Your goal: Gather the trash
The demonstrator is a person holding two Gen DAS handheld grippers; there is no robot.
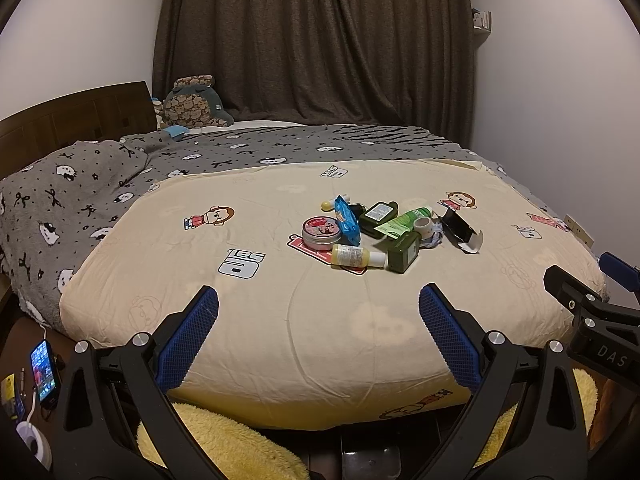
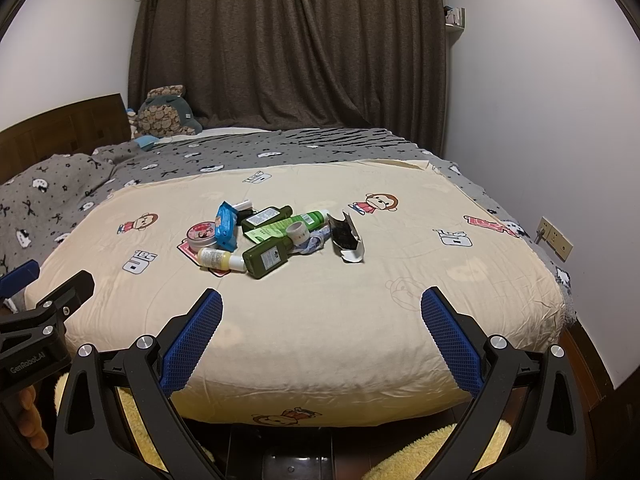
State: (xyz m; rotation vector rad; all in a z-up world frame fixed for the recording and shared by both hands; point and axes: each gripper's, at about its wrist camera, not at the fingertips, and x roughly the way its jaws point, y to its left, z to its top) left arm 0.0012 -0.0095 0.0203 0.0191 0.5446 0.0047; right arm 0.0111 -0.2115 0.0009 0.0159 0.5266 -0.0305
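Cream quilt point(image 2: 320, 320) carries the trash pile point(image 2: 276, 236) mid-bed, far of both tools. Right gripper point(image 2: 321, 334) & left gripper point(image 1: 319, 334): both spread wide, nothing held. Nearest piece, dark green bottle point(image 2: 267, 256), lies far-left of right gripper, long axis near-left to far-right; which gripper's closer, can't tell.

Home bedroom: bed point(image 1: 280, 340) with cartoon quilt (monkey print), wooden headboard point(image 1: 76, 114), plush toy point(image 1: 192, 104), dark curtains point(image 1: 312, 40).
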